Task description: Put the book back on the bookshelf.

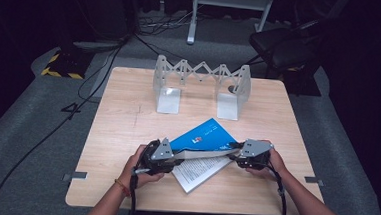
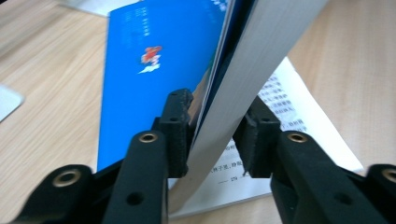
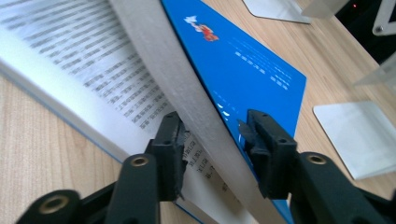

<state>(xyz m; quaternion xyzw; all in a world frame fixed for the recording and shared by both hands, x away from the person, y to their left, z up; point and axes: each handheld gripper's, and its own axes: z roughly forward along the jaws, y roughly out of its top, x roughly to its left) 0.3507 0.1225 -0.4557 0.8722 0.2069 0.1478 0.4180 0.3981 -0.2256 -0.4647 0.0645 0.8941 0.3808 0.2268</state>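
Roughly, by part:
Left hand (image 1: 137, 168): comes in from the near edge with the forearm angled up and rightward, palm wrapped round the left gripper (image 1: 175, 154), which points right along the table.
Right hand (image 1: 270, 165): forearm enters from the near right, wrist turned so the right gripper (image 1: 233, 149) points left, toward the other one.
Left jaws: narrow, pinched on a raised stack of pages (image 2: 247, 79) together with the blue cover (image 2: 154, 70), pads pressing both faces.
Right jaws: set either side of the same stack, with a small gap at the cover side.
Book (image 1: 203, 151): open on the wooden table (image 1: 122, 123), near the middle, tilted; the printed page (image 3: 70, 51) lies flat beneath the lifted part.
Bookstand (image 1: 200, 85): white, at the far side, well apart from the book.
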